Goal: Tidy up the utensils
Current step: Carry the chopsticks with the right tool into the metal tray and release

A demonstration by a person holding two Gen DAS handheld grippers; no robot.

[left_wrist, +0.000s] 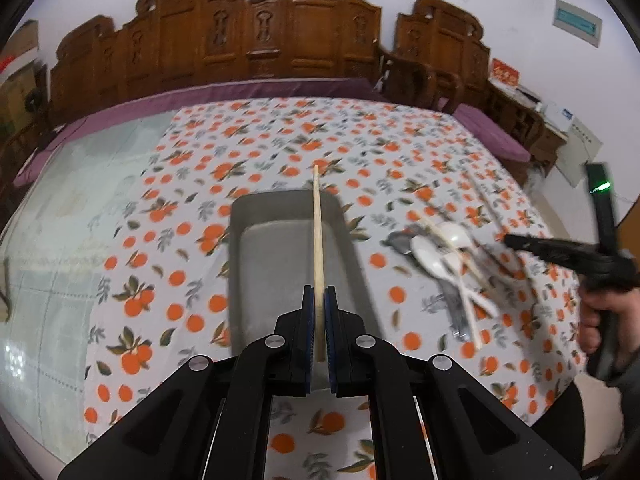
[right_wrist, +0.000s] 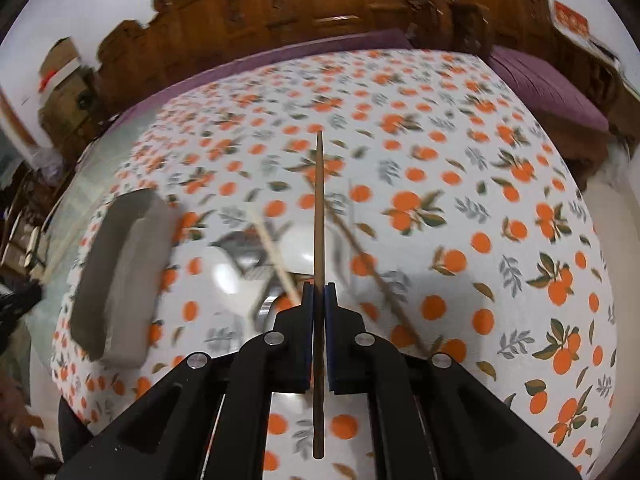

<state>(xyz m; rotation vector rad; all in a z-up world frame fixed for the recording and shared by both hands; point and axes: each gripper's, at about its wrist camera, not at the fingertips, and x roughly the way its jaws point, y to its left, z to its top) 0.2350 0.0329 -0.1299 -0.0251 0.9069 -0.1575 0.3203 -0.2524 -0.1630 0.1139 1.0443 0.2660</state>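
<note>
The utensil pile is the hardest part to read: in the right wrist view it is smeared by motion blur, so only two white spoons [right_wrist: 298,246], a dark metal piece and a couple of loose chopsticks [right_wrist: 276,256] can be told apart, and how they overlap cannot be made out. From the left wrist view the same heap [left_wrist: 444,264] is a little clearer (white spoons lying across grey metal cutlery), still soft at the edges.

The left gripper [left_wrist: 319,294] pinches a pale wooden chopstick [left_wrist: 318,240] between its blue pads, the stick pointing forward above the grey rectangular tray [left_wrist: 292,208]. The right gripper [right_wrist: 319,290] is clamped on a darker brown chopstick [right_wrist: 319,208], which runs straight ahead over the pile; its rear end reaches back between the gripper's arms. In the left wrist view the right gripper's black body is cut off at the frame edge, with the person's hand [left_wrist: 604,316] around its handle.

Everything rests on a tablecloth [left_wrist: 248,148] printed with oranges and leaves. Behind it stand carved wooden benches [left_wrist: 256,36] with purple cushions [left_wrist: 492,136], against a white wall.
</note>
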